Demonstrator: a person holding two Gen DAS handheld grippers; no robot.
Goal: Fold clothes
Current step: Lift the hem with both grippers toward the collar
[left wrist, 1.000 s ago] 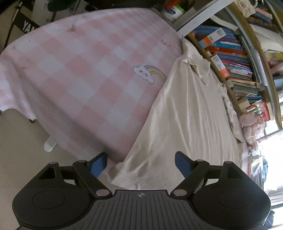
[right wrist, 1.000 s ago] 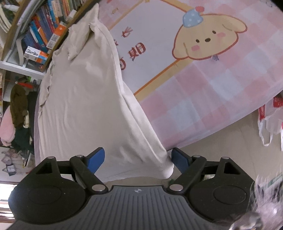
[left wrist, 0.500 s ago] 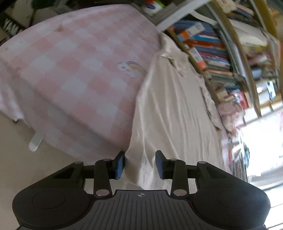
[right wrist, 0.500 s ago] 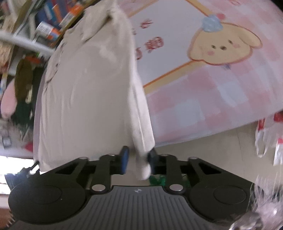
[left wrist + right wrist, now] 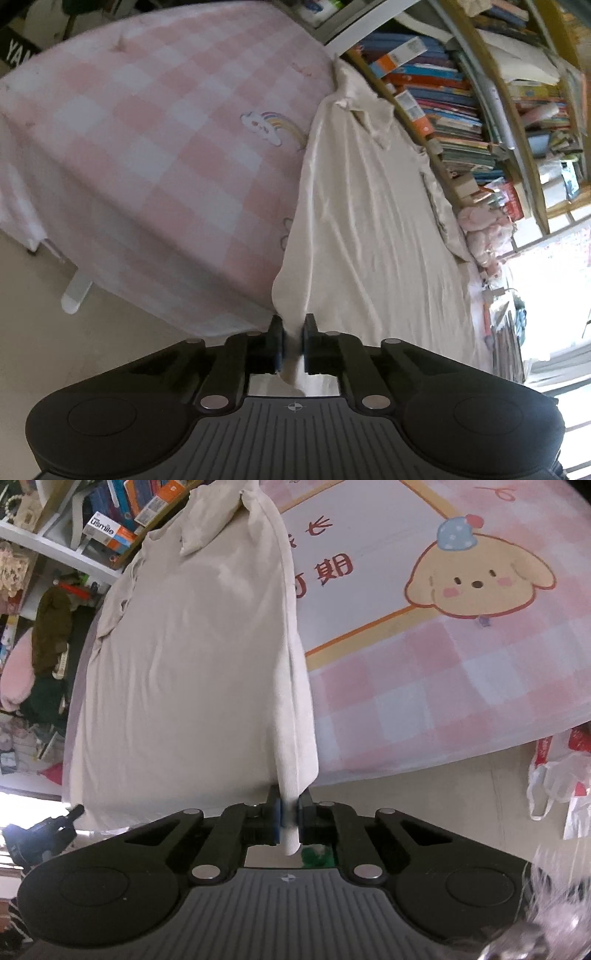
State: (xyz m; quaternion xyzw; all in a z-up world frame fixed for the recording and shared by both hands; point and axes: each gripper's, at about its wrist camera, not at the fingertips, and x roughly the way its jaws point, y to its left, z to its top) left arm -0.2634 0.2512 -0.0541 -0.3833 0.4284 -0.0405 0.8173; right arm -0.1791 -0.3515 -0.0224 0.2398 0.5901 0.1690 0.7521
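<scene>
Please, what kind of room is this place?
Probably a bedroom at home: a bed with a pink checked sheet, crowded bookshelves beside it, and a cream shirt spread out on the bed for folding.

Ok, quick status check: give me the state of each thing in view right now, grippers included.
Left gripper: shut on the shirt's near hem corner.
Right gripper: shut on the other hem corner.
Shirt: cream, spread lengthwise on the bed, collar at the far end, both near corners pinched and lifted.
Bedsheet: pink checked, lying flat under the shirt.
Bookshelf: crammed with books, beside the bed.
Plastic bag: crumpled on the floor.
</scene>
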